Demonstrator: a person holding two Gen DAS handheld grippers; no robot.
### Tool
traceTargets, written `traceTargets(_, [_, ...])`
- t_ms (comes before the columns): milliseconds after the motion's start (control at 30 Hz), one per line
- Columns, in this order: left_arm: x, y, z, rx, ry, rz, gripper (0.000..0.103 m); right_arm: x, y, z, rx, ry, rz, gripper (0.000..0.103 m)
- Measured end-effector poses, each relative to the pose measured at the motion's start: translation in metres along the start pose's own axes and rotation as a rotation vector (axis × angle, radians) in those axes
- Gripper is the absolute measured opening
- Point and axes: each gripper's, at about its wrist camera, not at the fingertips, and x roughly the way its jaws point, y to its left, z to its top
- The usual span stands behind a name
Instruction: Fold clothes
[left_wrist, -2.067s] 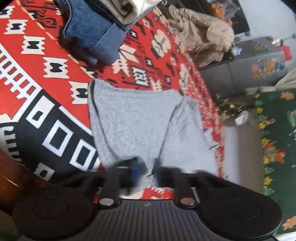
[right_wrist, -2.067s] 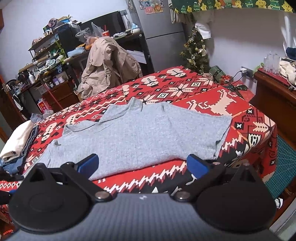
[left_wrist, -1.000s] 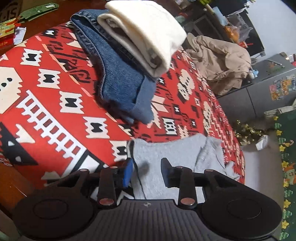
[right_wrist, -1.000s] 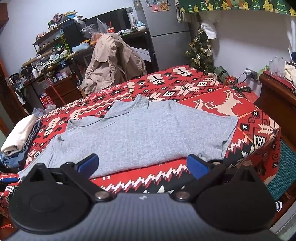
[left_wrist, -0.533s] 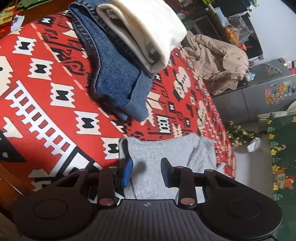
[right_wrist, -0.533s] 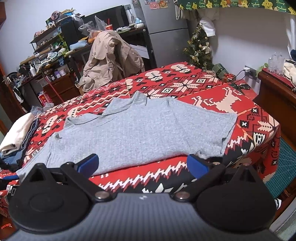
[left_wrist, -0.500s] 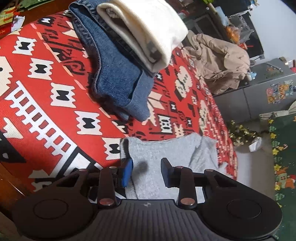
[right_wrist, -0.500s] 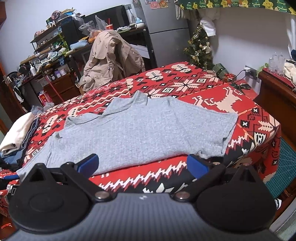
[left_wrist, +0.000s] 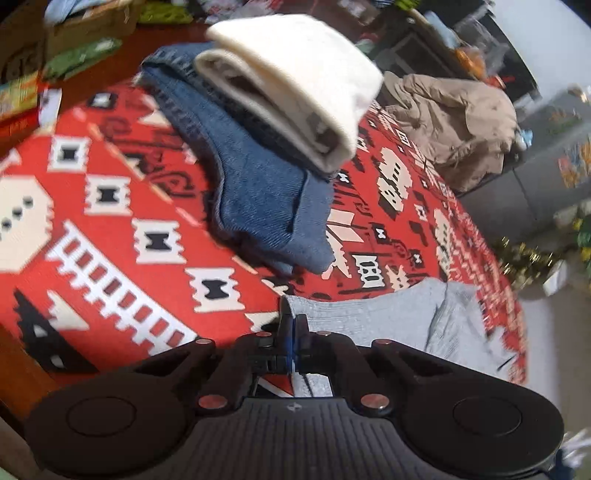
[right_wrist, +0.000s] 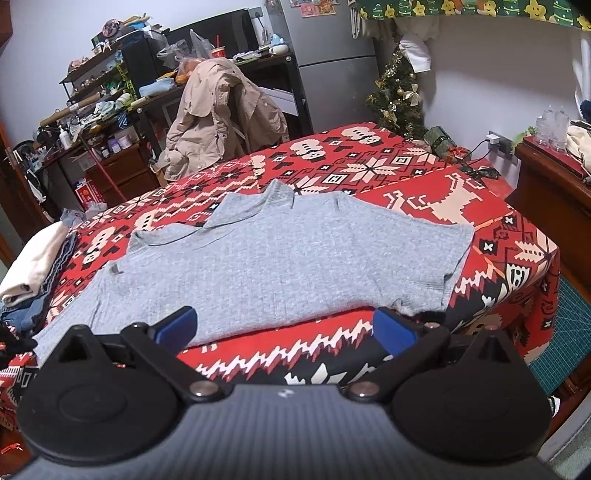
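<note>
A grey knit sweater (right_wrist: 288, 258) lies spread flat on the red patterned blanket (right_wrist: 369, 166), collar at the far side. In the left wrist view its near corner (left_wrist: 369, 317) runs under my left gripper (left_wrist: 291, 321). That gripper's jaws are closing and stand pressed together, with the sweater's edge pinched between the pads. My right gripper (right_wrist: 284, 326) is open and wide. It hovers over the sweater's near hem toward the right corner, with nothing between its blue pads.
A folded stack of blue jeans (left_wrist: 266, 206) and a cream garment (left_wrist: 295, 85) sits on the blanket just beyond the left gripper. A beige coat (right_wrist: 221, 122) hangs on a chair behind the bed. A wooden cabinet (right_wrist: 554, 192) stands at the right.
The left gripper's jaws, apart with the sweater corner between them earlier, have shut on that edge, and the wrist has rolled slightly. The right gripper has not moved.
</note>
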Motion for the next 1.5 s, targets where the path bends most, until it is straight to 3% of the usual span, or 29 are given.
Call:
traceTargets(133, [-0.001,-0.017,-0.005,0.107,-0.016,0.062,0.004,-0.001,-0.002,0.0,0.003,-0.006,-0.007,0.102])
traceTargets(200, [-0.003,-0.018,-0.006,0.118,-0.019,0.066,0.012,-0.003,-0.003,0.001,-0.008,-0.018,-0.034,0.102])
traceTargets(267, [-0.007,-0.017,-0.008,0.126,-0.025,0.071,0.032,-0.005,-0.002,0.003,-0.03,-0.034,-0.074,0.102])
traceTargets(400, [-0.02,-0.02,-0.014,0.174,-0.044,0.098,0.036,-0.012,0.001,0.006,-0.16,-0.061,-0.205,0.102])
traceTargets(533, [-0.032,-0.035,-0.026,0.291,-0.07,0.139,0.059,-0.02,0.0,0.009,-0.312,-0.054,-0.266,0.102])
traceTargets(700, [-0.041,-0.053,-0.04,0.378,-0.069,0.126,0.062,-0.026,-0.012,0.017,-0.35,-0.005,-0.234,0.102])
traceTargets(933, [-0.038,-0.08,-0.06,0.454,-0.037,0.104,0.063,-0.029,-0.067,0.042,-0.15,0.012,-0.111,0.102])
traceTargets(1033, [-0.031,-0.086,-0.067,0.455,-0.02,0.11,0.064,-0.02,-0.091,0.046,-0.068,0.062,-0.1,0.076])
traceTargets(1067, [-0.028,-0.088,-0.069,0.457,-0.016,0.118,0.064,-0.014,-0.098,0.046,-0.044,0.086,-0.106,0.051])
traceTargets(1100, [-0.027,-0.09,-0.071,0.458,-0.011,0.121,0.064,-0.008,-0.104,0.045,-0.022,0.106,-0.109,0.02])
traceTargets(1133, [-0.025,-0.091,-0.073,0.459,-0.005,0.123,0.064,-0.002,-0.11,0.044,0.0,0.118,-0.108,0.013])
traceTargets(1333, [-0.023,-0.095,-0.078,0.464,0.015,0.149,0.064,0.034,-0.119,0.043,0.003,0.094,-0.11,0.011])
traceTargets(1500, [-0.028,-0.089,-0.075,0.438,0.012,0.169,0.064,0.06,-0.128,0.04,0.037,0.146,-0.116,0.022])
